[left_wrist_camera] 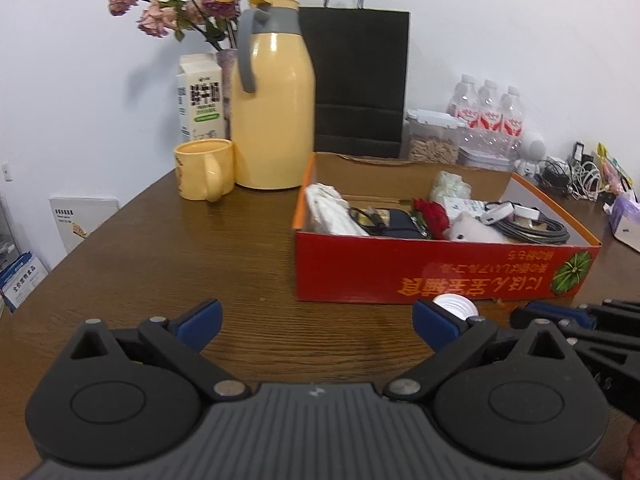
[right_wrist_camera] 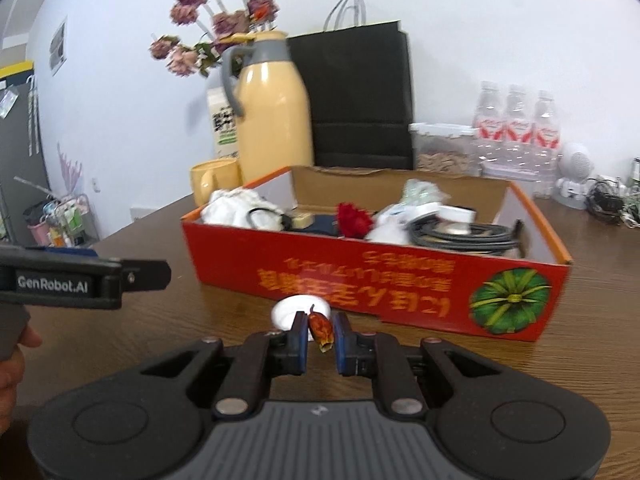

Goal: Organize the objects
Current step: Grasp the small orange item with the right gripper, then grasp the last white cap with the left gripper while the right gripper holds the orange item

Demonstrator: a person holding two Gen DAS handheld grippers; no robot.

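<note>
In the left wrist view, the left hand-held gripper (left_wrist_camera: 316, 322) hangs over the brown tabletop (left_wrist_camera: 160, 272) with its two blue pads wide apart and nothing between them. One white cap (left_wrist_camera: 456, 306) lies by the right pad, just in front of one red cardboard box (left_wrist_camera: 440, 272) full of clutter, including one coiled cable (left_wrist_camera: 536, 230) and one red fabric rose (left_wrist_camera: 432, 214). Behind stand one yellow thermos jug (left_wrist_camera: 274, 116), one yellow mug (left_wrist_camera: 204, 174), one milk carton (left_wrist_camera: 200, 98), one black paper bag (left_wrist_camera: 358, 80) and three water bottles (left_wrist_camera: 488, 112).

In the right wrist view, the right hand-held gripper (right_wrist_camera: 321, 334) is clamped on one small dried red fruit (right_wrist_camera: 320, 330), held just above the tabletop in front of the box's near wall, with the white cap just behind it. The left device enters from the left edge, a hand (right_wrist_camera: 12, 364) beneath it.
</note>
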